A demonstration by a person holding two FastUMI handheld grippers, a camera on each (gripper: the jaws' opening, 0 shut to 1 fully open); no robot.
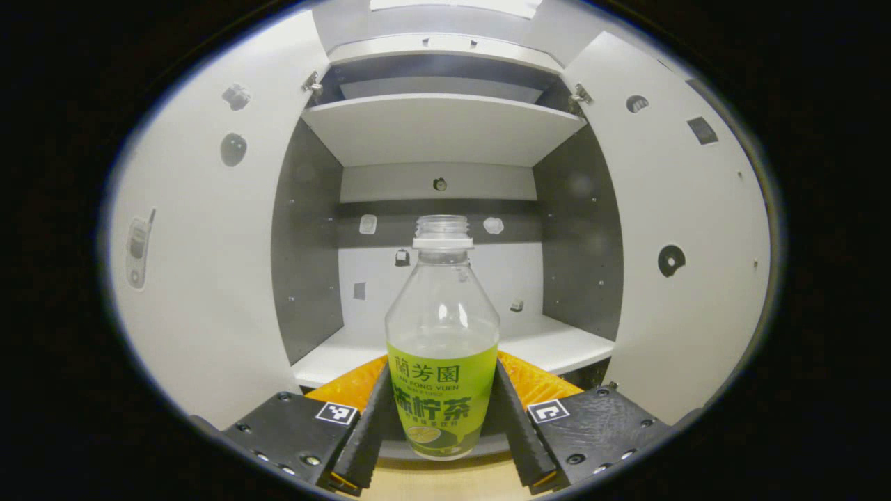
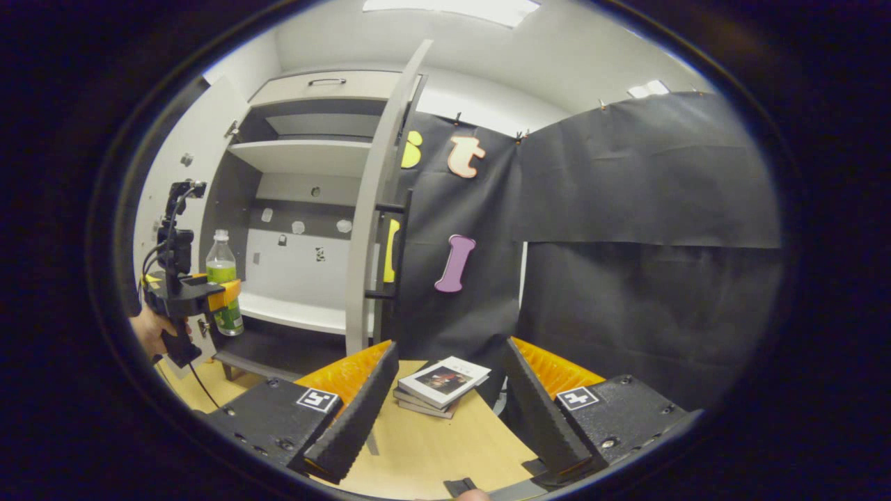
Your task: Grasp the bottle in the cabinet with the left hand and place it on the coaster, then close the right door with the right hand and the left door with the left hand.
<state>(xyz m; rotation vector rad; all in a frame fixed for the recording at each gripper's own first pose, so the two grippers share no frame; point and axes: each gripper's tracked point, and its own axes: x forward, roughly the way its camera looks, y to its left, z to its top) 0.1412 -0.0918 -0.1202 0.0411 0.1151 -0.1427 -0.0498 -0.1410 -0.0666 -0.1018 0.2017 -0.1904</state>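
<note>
You are holding the bottle (image 1: 443,341) in the left gripper (image 1: 443,424), and both fingers are pressing on its labelled lower half, one on each flank, so the claw is clenched on it. The bottle is standing upright in the lower middle of the left gripper view, uncapped and mostly empty, so keeping it vertical looks sensible. Gripping it low on the label is leaving the neck free and the base showing, which should help you set it down flat.

Behind it the cabinet (image 1: 438,125) is filling the centre of that view, with the left door (image 1: 202,264) and the right door (image 1: 689,243) both swung wide open at the frame's sides. In the right gripper view, the bottle (image 2: 224,278) is at the left edge, in front of the cabinet opening and above the wooden table (image 2: 431,445), carried by your hand (image 2: 150,330). I cannot spot the coaster.

Your right gripper (image 2: 445,417) is hanging released, fingers spread apart with nothing between them, low in the frame over the table. A stack of books (image 2: 442,386) is lying just beyond it. The right door's edge (image 2: 379,202) is standing in the centre, so this hand looks parked, waiting for its door-closing turn.
</note>
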